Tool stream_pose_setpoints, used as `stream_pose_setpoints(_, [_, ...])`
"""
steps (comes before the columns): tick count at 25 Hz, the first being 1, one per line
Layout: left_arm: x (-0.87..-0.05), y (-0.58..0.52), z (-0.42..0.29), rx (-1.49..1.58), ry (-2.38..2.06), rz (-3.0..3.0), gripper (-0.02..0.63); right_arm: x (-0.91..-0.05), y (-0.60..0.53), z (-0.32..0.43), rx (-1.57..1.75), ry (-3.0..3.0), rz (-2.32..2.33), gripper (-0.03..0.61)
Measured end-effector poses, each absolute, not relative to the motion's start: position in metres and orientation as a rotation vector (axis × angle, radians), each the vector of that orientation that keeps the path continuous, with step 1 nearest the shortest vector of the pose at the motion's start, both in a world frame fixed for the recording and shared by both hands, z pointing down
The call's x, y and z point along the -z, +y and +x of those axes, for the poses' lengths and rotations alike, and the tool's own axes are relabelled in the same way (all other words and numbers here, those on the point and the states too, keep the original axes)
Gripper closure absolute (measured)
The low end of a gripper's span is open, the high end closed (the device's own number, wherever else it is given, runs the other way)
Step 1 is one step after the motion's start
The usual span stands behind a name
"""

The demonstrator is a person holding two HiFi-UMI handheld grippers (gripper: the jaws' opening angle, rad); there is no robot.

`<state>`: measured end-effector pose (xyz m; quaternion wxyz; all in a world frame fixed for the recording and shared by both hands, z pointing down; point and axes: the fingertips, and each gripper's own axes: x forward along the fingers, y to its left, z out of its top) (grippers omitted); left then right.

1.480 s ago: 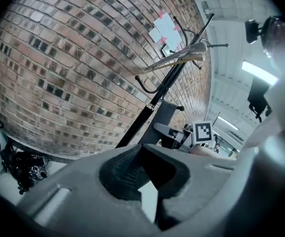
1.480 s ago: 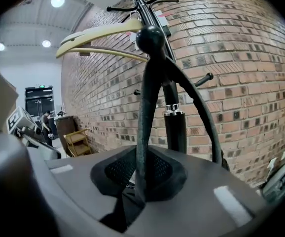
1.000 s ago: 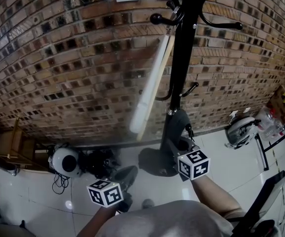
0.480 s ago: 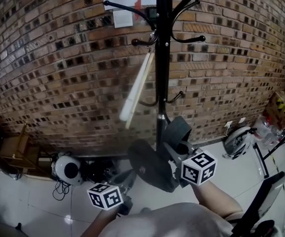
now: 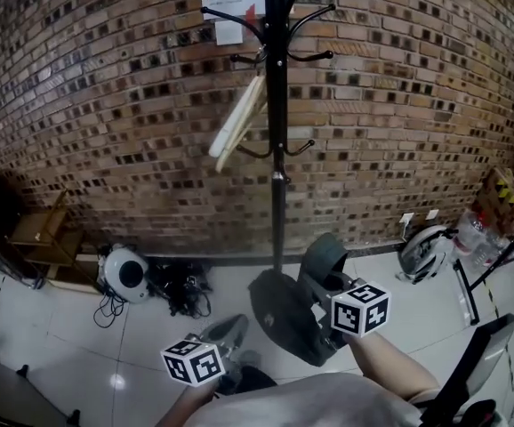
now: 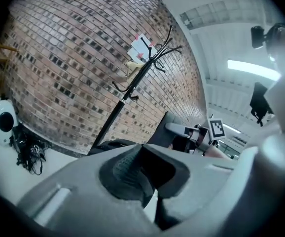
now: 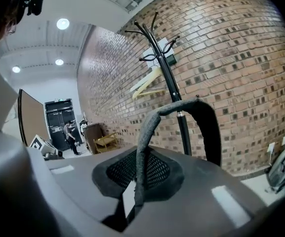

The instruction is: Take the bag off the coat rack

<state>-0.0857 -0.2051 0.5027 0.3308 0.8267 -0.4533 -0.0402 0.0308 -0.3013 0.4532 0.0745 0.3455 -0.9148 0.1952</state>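
Right claw (image 7: 134,181) grips the strap of 1 bag (image 5: 284,323), off the hooks of 1 coat rack (image 5: 277,149); left claw (image 6: 150,181) clenched, empty.

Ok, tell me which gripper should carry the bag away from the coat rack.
Right: the right gripper is shut on the strap of the bag, off the coat rack. The left gripper is shut on nothing.

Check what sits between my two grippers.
The dark bag hangs between the left gripper and right gripper, strap clamped in the right's jaws; the head view shows it.
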Motion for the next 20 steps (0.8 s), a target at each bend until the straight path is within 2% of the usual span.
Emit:
stream_pose_setpoints(9, [-0.511, -0.099, -0.038, 0.031, -1.142, 2.119, 0.614, -0.509, -0.173, 0.091, -0.749, -2.602, 1.019, 0.557])
stream_pose_setpoints(20, [-0.474, -0.03, -0.043, 0.005, -1.005, 2.289, 0.614, -0.451, -0.053, 0.099, -0.627, -2.676, 1.136, 0.555])
